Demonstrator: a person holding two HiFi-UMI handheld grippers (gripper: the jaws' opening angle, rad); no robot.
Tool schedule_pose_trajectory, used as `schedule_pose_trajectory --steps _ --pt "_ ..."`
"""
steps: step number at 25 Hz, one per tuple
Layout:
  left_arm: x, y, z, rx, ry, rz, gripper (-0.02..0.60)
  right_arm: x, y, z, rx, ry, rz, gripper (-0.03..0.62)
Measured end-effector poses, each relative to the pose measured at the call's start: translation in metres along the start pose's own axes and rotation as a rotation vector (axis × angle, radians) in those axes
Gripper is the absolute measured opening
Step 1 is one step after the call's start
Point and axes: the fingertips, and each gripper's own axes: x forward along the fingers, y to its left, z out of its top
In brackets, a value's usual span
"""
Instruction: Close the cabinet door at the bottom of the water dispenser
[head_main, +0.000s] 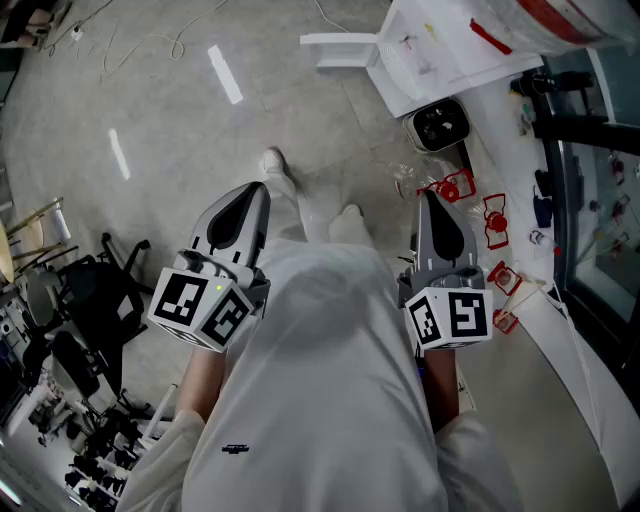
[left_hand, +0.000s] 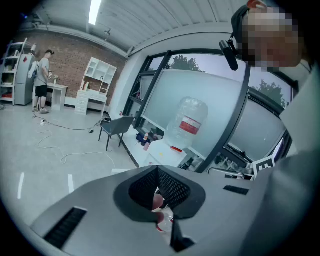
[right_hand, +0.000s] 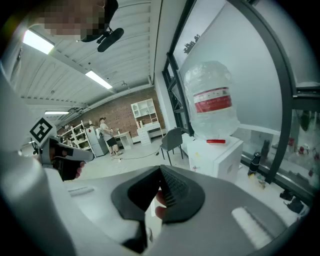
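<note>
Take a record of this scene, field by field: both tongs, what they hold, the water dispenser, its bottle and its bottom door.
Left tongs: shut, empty, pointing down and forward
Right tongs: shut, empty, on the dispenser's side
Water dispenser: white, ahead and to the right, touched by neither tongs
Bottle: clear, red label, upright on top
Cabinet door: white panel jutting out from the dispenser, apparently open
Floor: grey, loose cable lying on it

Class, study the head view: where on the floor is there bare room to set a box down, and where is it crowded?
Bare floor lies between the cable and the shoes, around the tape strips. Crowded: black stands at lower left, red paper cutouts near the water dispenser.
</note>
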Motion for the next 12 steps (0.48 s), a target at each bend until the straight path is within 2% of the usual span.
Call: schedule_pose_trajectory --steps 4,12 --pt "-0.041 -0.027 -0.024 -0.003 -0.014 -0.024 0.006 -0.053 0.010 -0.020 0.028 -0.002 -0.016 0.009" --pt "-0.106 -0.022 -0.044 -0.019 -0.071 -0.013 0.006 -0.098 0.069 -0.044 -0.056 0.001 0.026 0.010"
